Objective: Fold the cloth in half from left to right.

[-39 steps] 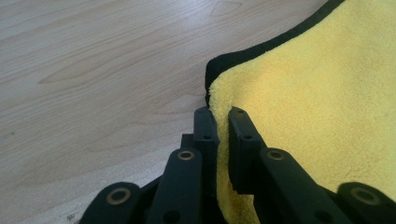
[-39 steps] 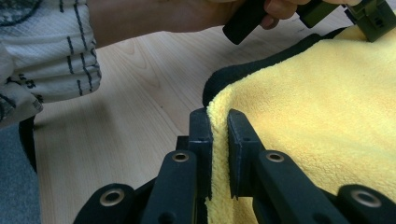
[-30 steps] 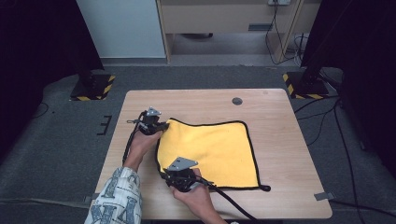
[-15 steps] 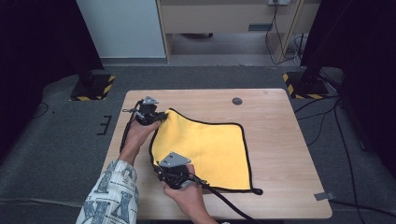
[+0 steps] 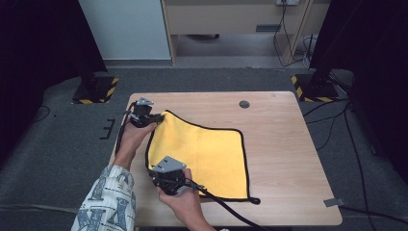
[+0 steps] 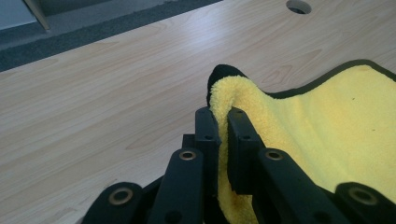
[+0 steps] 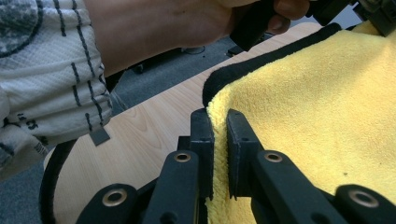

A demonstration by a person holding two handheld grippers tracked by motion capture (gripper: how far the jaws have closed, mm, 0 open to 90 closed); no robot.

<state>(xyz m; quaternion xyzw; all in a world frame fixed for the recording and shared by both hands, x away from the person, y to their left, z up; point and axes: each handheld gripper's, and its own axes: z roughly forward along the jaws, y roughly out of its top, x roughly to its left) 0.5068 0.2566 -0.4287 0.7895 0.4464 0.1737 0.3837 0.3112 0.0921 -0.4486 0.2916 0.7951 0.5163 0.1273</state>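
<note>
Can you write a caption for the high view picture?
Two grippers, left and right, pinch corners of a yellow cloth on the table.

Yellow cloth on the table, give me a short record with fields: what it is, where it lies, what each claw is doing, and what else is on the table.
item: yellow fleecy cloth with black edging
support: light wooden table
cloth state: mostly flat, its left edge lifted at two corners
left claw: shut on the far left corner
right claw: shut on the near left corner
cloth's right side: lying on the table, small black loop at the near right corner
other: round dark hole in the tabletop, clear of the cloth
</note>
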